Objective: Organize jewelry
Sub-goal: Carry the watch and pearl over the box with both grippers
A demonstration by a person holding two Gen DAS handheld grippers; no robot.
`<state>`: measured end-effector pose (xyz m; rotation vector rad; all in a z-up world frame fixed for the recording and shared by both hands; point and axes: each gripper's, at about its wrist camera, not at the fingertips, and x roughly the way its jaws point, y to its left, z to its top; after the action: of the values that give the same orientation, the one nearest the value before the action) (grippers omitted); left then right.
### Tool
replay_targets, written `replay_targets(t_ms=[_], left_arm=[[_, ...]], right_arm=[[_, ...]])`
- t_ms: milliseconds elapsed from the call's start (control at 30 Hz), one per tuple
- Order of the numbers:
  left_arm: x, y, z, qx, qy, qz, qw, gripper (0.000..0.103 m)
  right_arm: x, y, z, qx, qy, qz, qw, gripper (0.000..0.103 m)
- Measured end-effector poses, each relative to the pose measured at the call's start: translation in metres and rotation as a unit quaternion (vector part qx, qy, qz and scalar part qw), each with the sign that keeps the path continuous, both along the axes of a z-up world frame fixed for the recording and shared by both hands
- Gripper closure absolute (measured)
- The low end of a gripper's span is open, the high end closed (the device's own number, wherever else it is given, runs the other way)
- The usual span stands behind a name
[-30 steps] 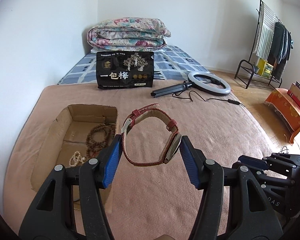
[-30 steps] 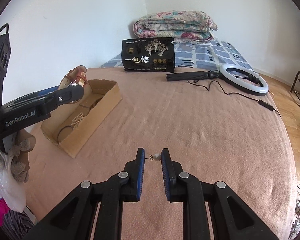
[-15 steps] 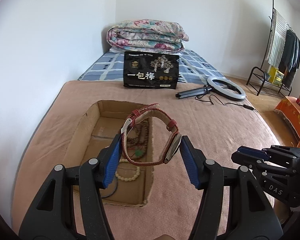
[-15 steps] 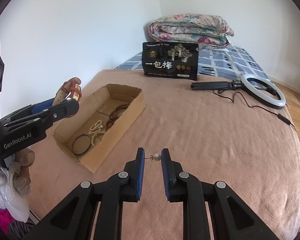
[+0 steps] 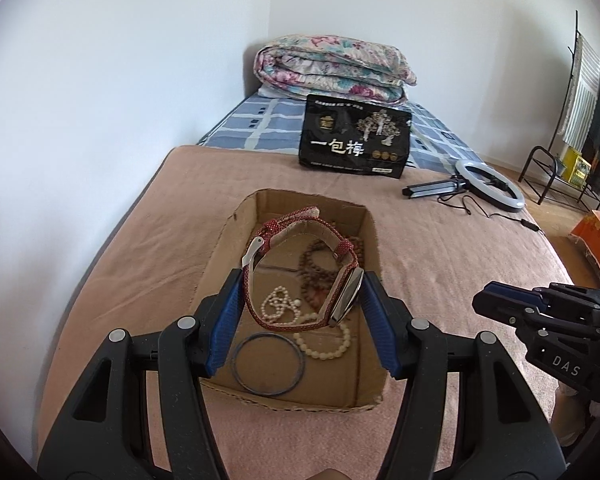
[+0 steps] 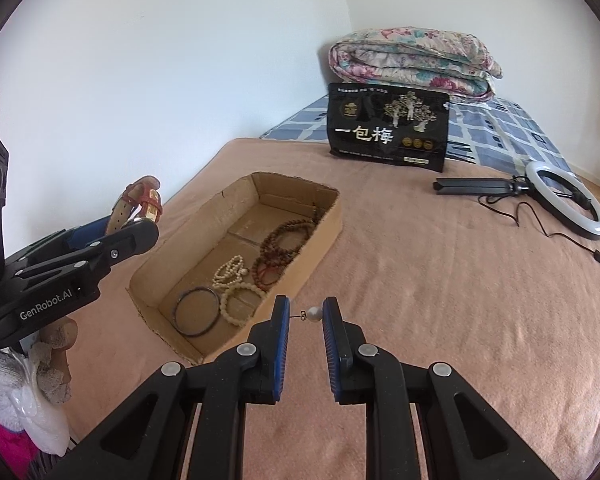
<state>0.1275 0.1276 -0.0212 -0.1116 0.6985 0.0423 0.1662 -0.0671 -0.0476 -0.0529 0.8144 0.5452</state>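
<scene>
My left gripper is shut on a red-strapped watch and holds it in the air above the near part of the open cardboard box. In the box lie brown bead strings, pearl bracelets and a dark bangle. My right gripper is shut on a pearl stud earring, held above the pink blanket just right of the box's near end. The left gripper with the watch shows at the left of the right wrist view.
A black snack bag stands at the far end of the bed in front of a folded floral quilt. A ring light on a folded tripod lies at the right with its cable. A clothes rack stands by the far right wall.
Both grippers have moved left toward the box. The left gripper with the watch is now over the box; the right gripper with the earring is now close beside it.
</scene>
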Motion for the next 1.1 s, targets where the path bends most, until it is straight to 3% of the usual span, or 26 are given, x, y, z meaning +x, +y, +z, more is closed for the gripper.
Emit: replay_targets(t_ms=[500, 1100], left_arm=[[0.009, 0.017, -0.027, 0.000, 0.035, 0.009, 0.9993, 0.043], [0.012, 0.021, -0.040, 0.004, 0.055, 0.010, 0.9984, 0.043]], right_arm=[[0.015, 0.040, -0.008, 0.003, 0.008, 0.029, 1.000, 0.088], [0.035, 0.072, -0.025, -0.004, 0.022, 0.040, 0.999, 0.088]])
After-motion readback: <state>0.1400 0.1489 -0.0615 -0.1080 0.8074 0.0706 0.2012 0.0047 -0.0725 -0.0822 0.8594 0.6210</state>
